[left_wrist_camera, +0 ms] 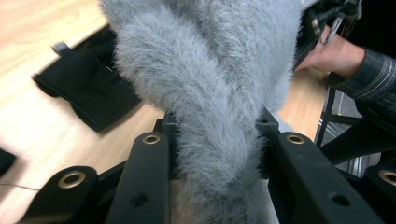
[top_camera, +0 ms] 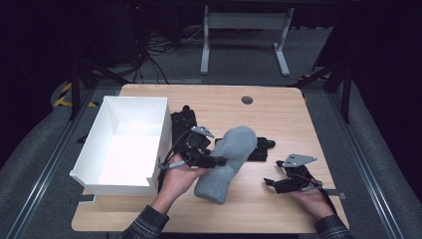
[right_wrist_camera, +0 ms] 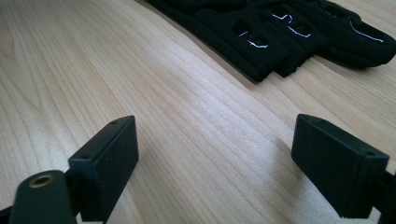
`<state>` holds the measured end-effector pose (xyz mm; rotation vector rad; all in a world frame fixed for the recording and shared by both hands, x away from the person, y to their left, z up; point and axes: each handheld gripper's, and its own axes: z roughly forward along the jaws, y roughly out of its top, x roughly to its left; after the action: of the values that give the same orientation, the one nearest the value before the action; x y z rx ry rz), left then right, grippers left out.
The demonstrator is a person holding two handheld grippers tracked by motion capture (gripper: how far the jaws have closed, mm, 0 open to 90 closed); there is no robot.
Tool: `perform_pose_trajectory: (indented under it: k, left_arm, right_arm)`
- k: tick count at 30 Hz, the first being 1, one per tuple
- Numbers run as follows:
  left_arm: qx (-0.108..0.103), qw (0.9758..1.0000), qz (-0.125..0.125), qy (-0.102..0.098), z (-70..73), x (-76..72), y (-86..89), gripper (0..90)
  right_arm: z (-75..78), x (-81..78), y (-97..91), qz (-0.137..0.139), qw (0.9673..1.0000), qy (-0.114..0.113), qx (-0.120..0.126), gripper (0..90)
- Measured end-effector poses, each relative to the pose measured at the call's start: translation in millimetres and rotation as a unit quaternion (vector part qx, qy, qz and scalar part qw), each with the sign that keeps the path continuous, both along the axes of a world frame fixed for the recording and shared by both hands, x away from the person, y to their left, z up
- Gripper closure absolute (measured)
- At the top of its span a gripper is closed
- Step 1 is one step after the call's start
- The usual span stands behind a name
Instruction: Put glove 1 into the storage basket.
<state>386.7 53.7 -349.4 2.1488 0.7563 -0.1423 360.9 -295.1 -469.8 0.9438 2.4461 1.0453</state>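
Observation:
A fuzzy grey mitten [top_camera: 229, 162] is held over the middle of the wooden table [top_camera: 278, 109], its lower end near the front. My left gripper [top_camera: 219, 161] is shut on the mitten's side; in the left gripper view the grey fleece [left_wrist_camera: 210, 93] is squeezed between both jaws. A black glove [top_camera: 261, 148] lies flat just behind the mitten, and another black glove [top_camera: 183, 120] lies beside the box. My right gripper [top_camera: 268, 182] stands open low over bare wood at the front right, with the black glove [right_wrist_camera: 280, 32] ahead of its jaws.
A white open box [top_camera: 124, 144] stands at the table's left, one wall touching the black glove there. A round grommet [top_camera: 247, 99] sits near the table's back edge. Table legs and cables stand on the floor behind.

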Motion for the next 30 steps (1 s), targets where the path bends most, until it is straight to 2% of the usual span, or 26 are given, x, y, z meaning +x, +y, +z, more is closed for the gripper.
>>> perform_pose_trajectory:
  k: [1,2,10,15,19,24,25,30]
  left_arm:
    - [0.000,1.0000,0.000,0.000,0.0,0.0,0.0,68.5]
    - [0.001,1.0000,0.002,-0.003,9.9,1.4,3.1,68.4]
    - [0.001,0.9999,0.005,-0.016,44.1,8.0,17.9,68.3]
    - [-0.002,0.9997,0.011,-0.021,61.3,13.0,33.2,68.4]
    - [-0.006,0.9996,0.016,-0.024,68.9,15.7,44.2,68.4]
    - [-0.013,0.9986,0.042,-0.030,82.8,18.8,69.8,68.5]
    - [-0.014,0.9981,0.049,-0.035,87.6,19.8,81.2,68.5]
    - [-0.017,0.9963,0.074,-0.040,95.8,21.5,105.4,68.6]
  right_arm:
    - [0.0,0.0,0.0,0.000,1.0000,0.000,0.000,15.3]
    - [0.0,0.0,0.0,0.000,1.0000,0.000,0.000,15.4]
    - [0.1,0.1,-0.2,-0.001,1.0000,0.001,0.000,15.5]
    - [0.0,0.2,-0.3,-0.002,1.0000,0.001,0.001,15.5]
    - [0.1,0.2,-0.3,-0.003,1.0000,0.001,0.001,15.5]
    - [0.1,0.2,-0.3,-0.003,1.0000,0.001,0.001,15.5]
    - [0.1,0.2,-0.4,-0.004,1.0000,0.001,0.001,15.5]
    - [0.1,0.3,-0.4,-0.005,1.0000,0.001,0.001,15.6]
